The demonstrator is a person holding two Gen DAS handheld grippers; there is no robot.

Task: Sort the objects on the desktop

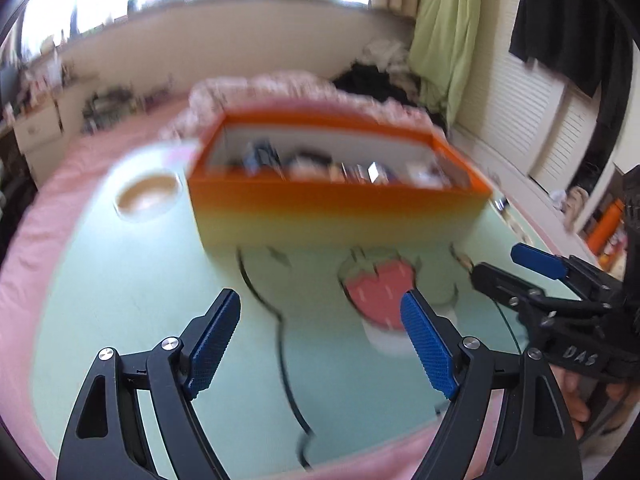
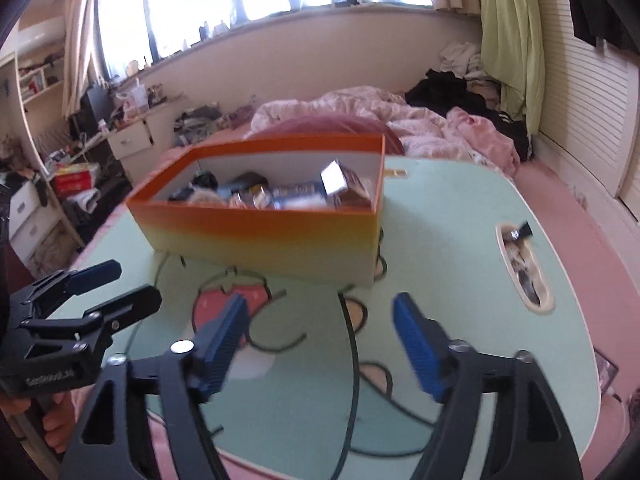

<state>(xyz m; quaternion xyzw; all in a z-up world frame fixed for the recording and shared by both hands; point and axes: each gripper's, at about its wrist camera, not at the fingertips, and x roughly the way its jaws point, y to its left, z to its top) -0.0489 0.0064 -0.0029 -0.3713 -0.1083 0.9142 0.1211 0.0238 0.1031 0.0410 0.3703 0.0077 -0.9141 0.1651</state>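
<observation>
We see a pale green table (image 2: pixel 460 240) with rounded edges and a cartoon strawberry drawing (image 2: pixel 232 304) printed on its top. It sits on a pink bed (image 2: pixel 592 264), which shows past the table's edge on the left, right and near sides.

An orange-and-yellow box (image 2: pixel 260 236) stands toward the far side of the table, open at the top. It is filled with small mixed objects (image 2: pixel 280 194), too jumbled and blurred to name one by one. Bare green surface lies between the box and both grippers.

Our left gripper (image 1: pixel 320 340) hangs over the near part of the table with its blue-padded fingers (image 1: pixel 214 340) spread wide and nothing between them. Our right gripper (image 2: pixel 320 348) does the same, fingers apart and holding nothing. Each gripper shows at the edge of the other's view, near but not touching.

In the left view a round cup-shaped hollow (image 1: pixel 146 196) sits in the tabletop just left of the box. In the right view an oval slot (image 2: pixel 524 268) lies near the table's right edge, well apart from the box. A rumpled pink blanket (image 2: pixel 420 128) lies beyond the table.
</observation>
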